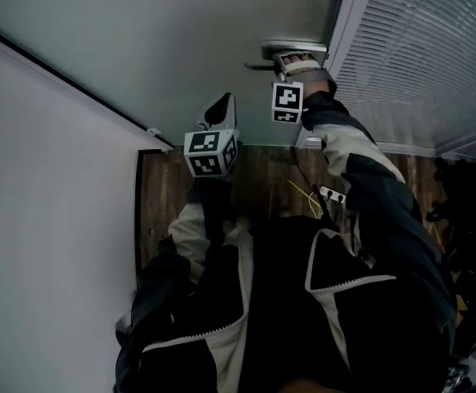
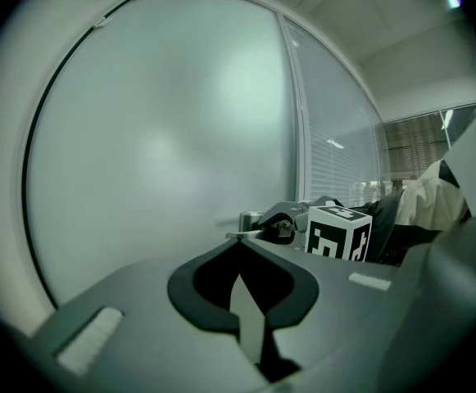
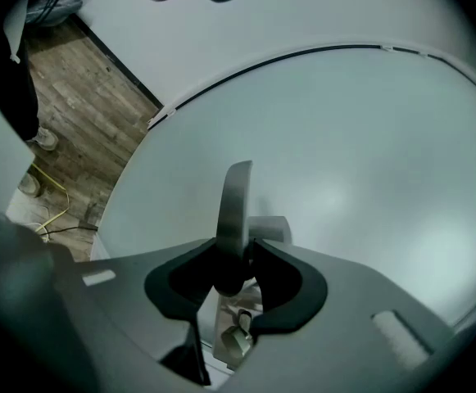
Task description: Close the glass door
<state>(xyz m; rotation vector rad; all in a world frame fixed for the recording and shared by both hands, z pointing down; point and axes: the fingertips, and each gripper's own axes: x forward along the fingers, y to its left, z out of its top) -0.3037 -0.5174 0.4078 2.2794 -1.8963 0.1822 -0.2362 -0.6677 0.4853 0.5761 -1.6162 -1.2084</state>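
The frosted glass door (image 1: pixel 139 39) fills the top of the head view. Its metal lever handle (image 1: pixel 293 49) sits near the door's right edge. My right gripper (image 1: pixel 291 62) reaches up to it, and in the right gripper view the lever (image 3: pixel 236 203) runs straight between the two jaws of my right gripper (image 3: pixel 238 248), which press on it from both sides. My left gripper (image 1: pixel 219 111) hovers to the left of the handle, close to the glass. In the left gripper view the tips of my left gripper (image 2: pixel 239 240) meet with nothing between them, facing the glass door (image 2: pixel 164 137).
A glazed panel with slatted blinds (image 1: pixel 426 56) stands right of the door. A white wall (image 1: pixel 49 219) runs along the left. A yellow cable (image 3: pixel 53 203) lies on the wooden floor (image 1: pixel 262 178). The lock fitting (image 3: pixel 236 342) sits below the lever.
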